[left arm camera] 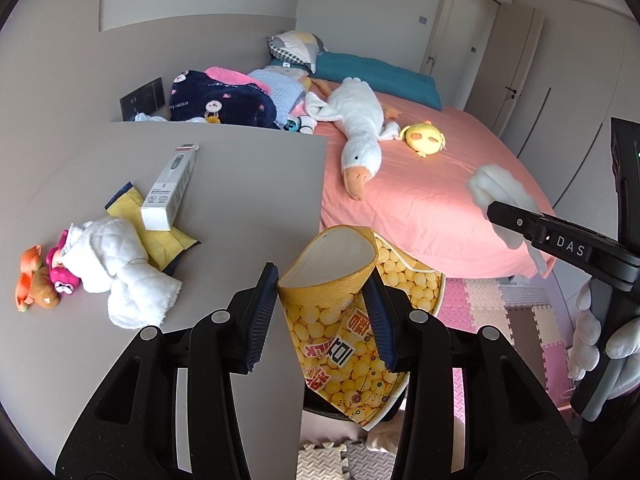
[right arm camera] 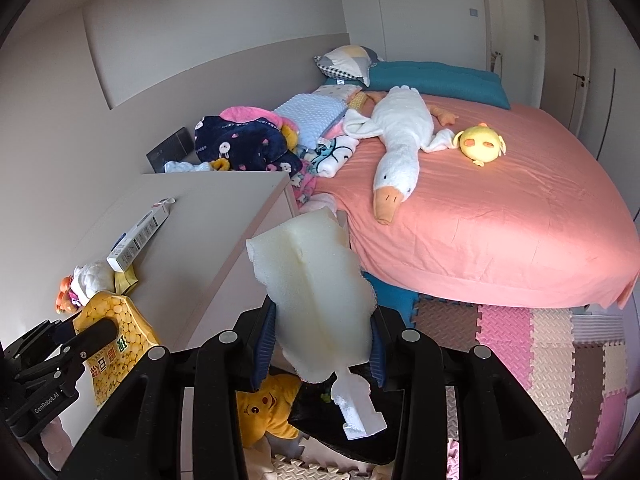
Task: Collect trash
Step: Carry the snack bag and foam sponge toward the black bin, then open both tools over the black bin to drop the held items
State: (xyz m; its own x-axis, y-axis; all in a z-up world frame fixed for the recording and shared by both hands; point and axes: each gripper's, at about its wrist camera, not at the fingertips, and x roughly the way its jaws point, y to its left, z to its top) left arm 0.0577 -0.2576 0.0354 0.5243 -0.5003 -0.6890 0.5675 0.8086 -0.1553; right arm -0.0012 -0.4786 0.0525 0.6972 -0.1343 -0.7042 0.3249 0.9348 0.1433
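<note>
Item 1: yellow snack bag [left arm camera: 340,320], printed with puffed corn balls, mouth torn open. Location: in the air at the near right edge of the grey cabinet top [left arm camera: 248,184], clamped between the blue pads of the left gripper [left arm camera: 326,312]. Handling, as judged: thin crinkly film, very light, no stiffness; it collapses under the pinch and could slide out if held loosely. The present hold across the upper body, just below the mouth, looks sound.

Item 2: white foam piece [right arm camera: 316,292], ragged-edged, with a flat white plastic strip [right arm camera: 354,408] hanging below it. Location: raised over the floor beside the pink bed [right arm camera: 500,220], gripped at its lower part by the right gripper [right arm camera: 324,344]. Handling, as judged: soft, springy, nearly weightless; a firm squeeze low on the body suits it, though crumbs may tear from the edge.

Remaining on the cabinet: white carton [left arm camera: 168,188], white quilted cloth [left arm camera: 120,268], yellow cloth [left arm camera: 168,240], small toys [left arm camera: 40,280].
</note>
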